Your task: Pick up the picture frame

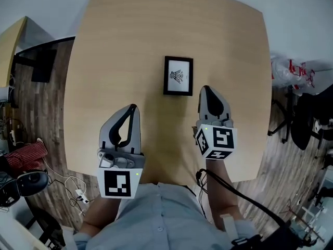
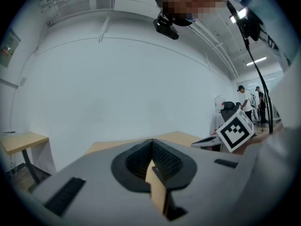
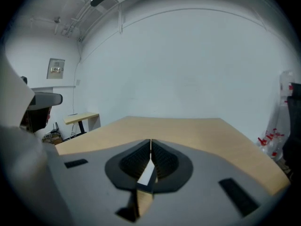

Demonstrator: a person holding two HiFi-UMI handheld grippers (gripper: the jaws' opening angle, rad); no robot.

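Observation:
The picture frame (image 1: 178,75) lies flat near the middle of the light wood table (image 1: 130,35); it has a black border, a white mat and a small plant drawing. My right gripper (image 1: 205,89) hovers just right of the frame's near right corner, jaws shut and nothing in them (image 3: 151,141). My left gripper (image 1: 133,108) is further left and nearer to me, apart from the frame, also shut and empty (image 2: 151,141). In the left gripper view the right gripper's marker cube (image 2: 235,131) shows at the right.
A second wood table (image 1: 13,40) stands at the left. On the floor lie a red bag (image 1: 26,155) and cables. A black office chair (image 1: 307,119) and a plastic bag with red print (image 1: 291,72) are at the right. People (image 2: 244,102) stand far off.

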